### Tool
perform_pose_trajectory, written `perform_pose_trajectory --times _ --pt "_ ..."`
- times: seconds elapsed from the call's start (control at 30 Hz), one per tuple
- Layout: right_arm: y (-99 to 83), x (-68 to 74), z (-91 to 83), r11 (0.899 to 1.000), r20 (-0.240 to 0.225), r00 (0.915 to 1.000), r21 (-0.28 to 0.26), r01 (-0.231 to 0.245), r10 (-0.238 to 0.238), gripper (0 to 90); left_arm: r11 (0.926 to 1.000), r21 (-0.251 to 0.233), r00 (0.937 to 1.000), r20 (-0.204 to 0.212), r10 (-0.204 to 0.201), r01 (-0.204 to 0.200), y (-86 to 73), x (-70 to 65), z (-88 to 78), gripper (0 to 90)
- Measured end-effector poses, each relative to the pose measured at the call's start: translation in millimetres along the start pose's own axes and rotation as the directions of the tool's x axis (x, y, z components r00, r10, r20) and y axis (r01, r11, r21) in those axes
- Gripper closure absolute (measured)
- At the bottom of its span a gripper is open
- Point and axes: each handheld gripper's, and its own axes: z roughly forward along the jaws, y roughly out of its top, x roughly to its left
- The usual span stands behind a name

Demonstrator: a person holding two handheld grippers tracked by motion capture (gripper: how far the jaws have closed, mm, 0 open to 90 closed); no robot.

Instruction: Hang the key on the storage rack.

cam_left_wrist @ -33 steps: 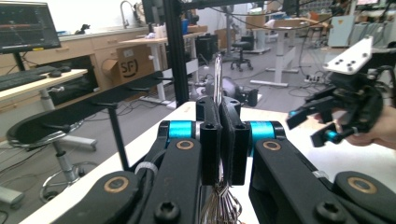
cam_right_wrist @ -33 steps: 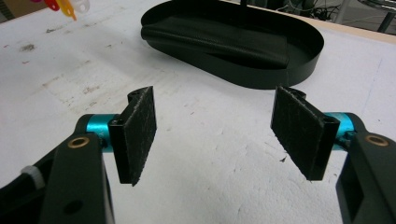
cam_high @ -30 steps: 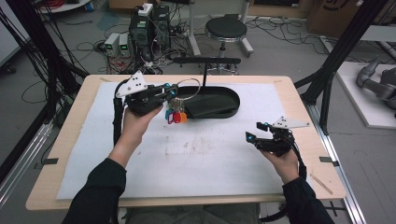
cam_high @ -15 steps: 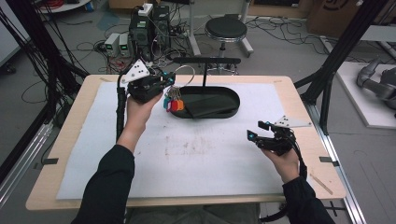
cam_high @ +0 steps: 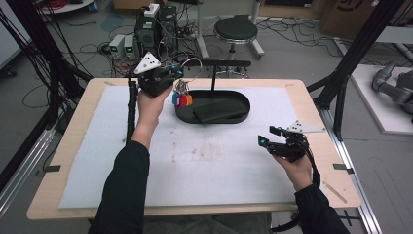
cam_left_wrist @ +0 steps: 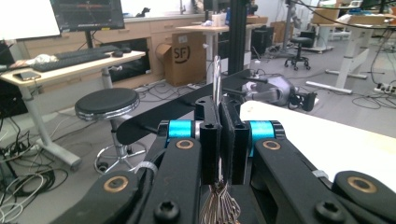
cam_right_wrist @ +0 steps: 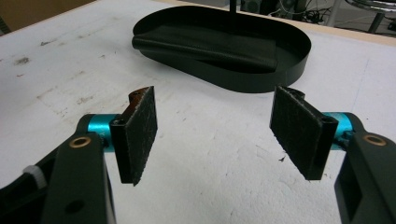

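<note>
- The left gripper (cam_high: 168, 80) is clamped on a bunch of keys (cam_high: 181, 96): in the left gripper view its fingers (cam_left_wrist: 209, 140) press flat on a metal ring (cam_left_wrist: 216, 79) that stands up above them, while the keys hang below.
- In the high view the coloured tags dangle just beside the near-left rim of the black oval tray (cam_high: 243, 99), which stands at the far middle of the bench (cam_high: 73, 131).
- A thin post with a crossbar (cam_high: 214, 63) rises at the tray's far side, just right of the raised ring; I judge the ring must travel that way to hang on it.
- The tray's long axis runs left to right, with a dark folded item (cam_right_wrist: 205, 46) lying inside.
- The right gripper (cam_high: 275, 141) rests low at the near right, fingers (cam_right_wrist: 140, 133) spread wide and empty, well apart from the tray.
</note>
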Motion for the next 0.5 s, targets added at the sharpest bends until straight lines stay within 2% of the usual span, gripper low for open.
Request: perform_pose_trajectory --times 0.1,0.3,0.5 --pt "0.1 0.1 -0.3 1.000 -0.001 1.0000 0.000 0.000 0.000 33.1 0.9995 0.003 0.9994 -0.013 -0.031 0.032 -5.1 4.6 4.1 86.6" --pt "0.2 1.1 0.2 1.000 -0.003 0.9999 -0.003 0.011 -0.011 33.6 0.9976 0.018 0.9974 -0.027 -0.066 0.067 -15.6 11.7 12.5 86.6" --pt "0.2 1.1 0.3 1.000 -0.005 1.0000 0.002 0.004 -0.004 34.2 0.9959 0.039 0.9964 -0.029 -0.080 0.081 -27.9 14.0 19.1 86.6"
